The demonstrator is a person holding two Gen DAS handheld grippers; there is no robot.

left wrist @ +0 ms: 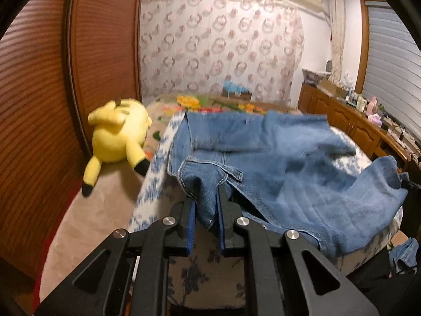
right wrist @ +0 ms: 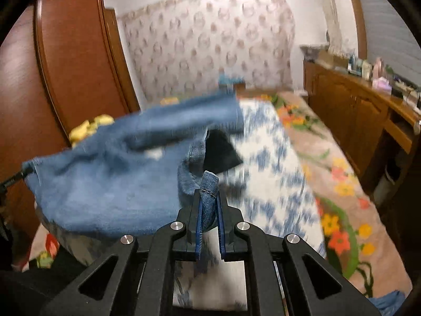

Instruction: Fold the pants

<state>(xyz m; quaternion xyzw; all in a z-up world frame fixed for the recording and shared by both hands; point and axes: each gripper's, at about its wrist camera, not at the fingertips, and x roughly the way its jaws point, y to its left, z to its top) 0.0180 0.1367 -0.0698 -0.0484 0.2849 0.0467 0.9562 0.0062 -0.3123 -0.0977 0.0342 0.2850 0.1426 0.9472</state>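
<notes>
Item: blue denim pants (left wrist: 263,152), lying partly on the bed (right wrist: 289,163) and partly lifted, long axis running from our grippers toward twelve o'clock, hems at the far end. We hold them by the near edge, left gripper (left wrist: 208,205) clamped on a bunched fold and right gripper (right wrist: 209,205) pinched on a narrow denim tab, apparently to raise that end for folding over. Adjacent: yellow plush toy (left wrist: 118,131) at ten o'clock of the pants in the left wrist view.

Right hand-held gripper (right wrist: 209,197) clamped on a denim fold of the jeans (right wrist: 110,179), lifted and blurred above the bed (right wrist: 342,184). Blue-white cloth (right wrist: 271,173) beneath; wardrobe (right wrist: 73,60) left, dresser (right wrist: 355,110) right.
</notes>
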